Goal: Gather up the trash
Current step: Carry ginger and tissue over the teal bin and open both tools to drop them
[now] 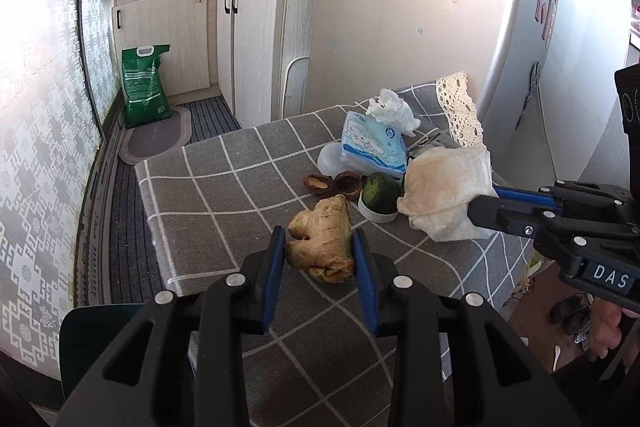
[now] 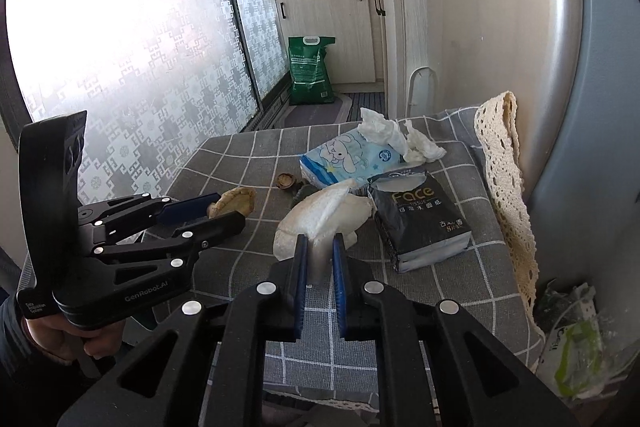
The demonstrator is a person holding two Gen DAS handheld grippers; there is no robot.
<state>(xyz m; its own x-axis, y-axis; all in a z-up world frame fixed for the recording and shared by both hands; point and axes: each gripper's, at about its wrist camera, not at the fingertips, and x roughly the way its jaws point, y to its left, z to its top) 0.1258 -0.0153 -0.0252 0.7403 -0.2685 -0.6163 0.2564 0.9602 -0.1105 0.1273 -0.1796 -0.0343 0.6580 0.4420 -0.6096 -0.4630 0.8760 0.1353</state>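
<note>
1. Left gripper point(image 1: 320, 247) clamps the ginger point(image 1: 321, 241) between its blue pads, fingers closed on both sides of it, held over the checked table point(image 1: 224, 211).
2. Right gripper point(image 2: 320, 255) pinches a stained tissue wad point(image 2: 320, 217), fingers narrow around its lower fold.
3. In the left view the wad point(image 1: 444, 195) sits at 3 o'clock of the ginger, near but apart.
4. Two nut shells point(image 1: 332, 183) lie on the cloth at 12 o'clock of the ginger.
5. Green fruit point(image 1: 378, 191) rests in a white cap, just beside the shells at their 3 o'clock.
6. Blue tissue pack point(image 1: 374, 147) stands behind them, crumpled white tissue point(image 1: 394, 111) on top.
7. Dark tissue pack point(image 2: 422, 217) lies at 3 o'clock of the wad in the right view.
8. Plastic bag point(image 2: 576, 343) hangs off the table's right edge, at 4 o'clock.
</note>
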